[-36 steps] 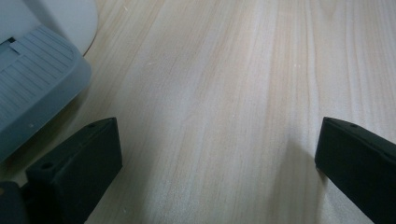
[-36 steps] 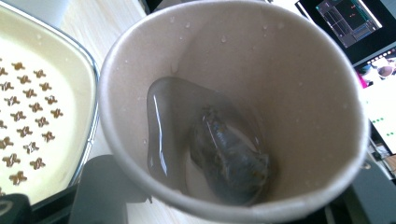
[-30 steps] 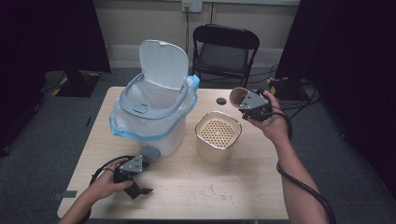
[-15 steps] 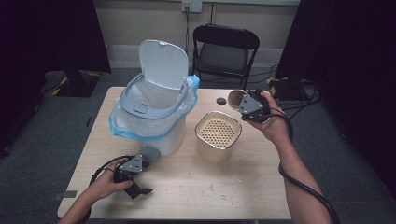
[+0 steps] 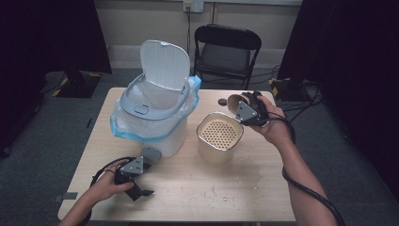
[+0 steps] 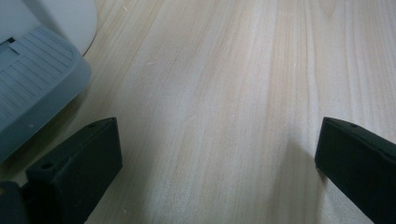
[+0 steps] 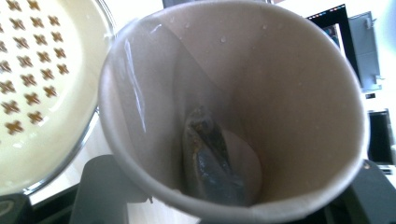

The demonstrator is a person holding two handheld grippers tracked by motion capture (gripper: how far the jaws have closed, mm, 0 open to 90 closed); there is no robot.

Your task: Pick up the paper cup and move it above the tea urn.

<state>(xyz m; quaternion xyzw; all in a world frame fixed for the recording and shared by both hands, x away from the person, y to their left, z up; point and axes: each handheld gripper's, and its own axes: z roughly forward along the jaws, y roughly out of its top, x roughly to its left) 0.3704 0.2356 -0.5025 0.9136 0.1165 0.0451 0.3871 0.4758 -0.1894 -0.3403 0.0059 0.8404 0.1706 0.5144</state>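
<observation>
My right gripper (image 5: 243, 109) is shut on a brown paper cup (image 5: 234, 101), held tipped on its side just above the far right rim of the beige strainer container (image 5: 219, 136). In the right gripper view the cup (image 7: 289, 93) is wet inside, and a dark used tea bag (image 7: 210, 163) clings to its wall near the bottom. The perforated strainer (image 7: 32, 93) lies to its left. My left gripper (image 5: 140, 189) rests on the table at the front left, open, with bare wood between its fingers (image 6: 79, 158).
A white pedal bin (image 5: 155, 113) with a blue liner and a raised lid stands at the back left, its grey pedal (image 6: 32, 93) beside my left gripper. A small dark lid (image 5: 222, 101) lies behind the strainer. A wet patch (image 5: 247, 174) marks the table. A black chair (image 5: 228, 47) stands beyond.
The right hand has edged the cup slightly down toward the strainer. The left gripper has not moved.
</observation>
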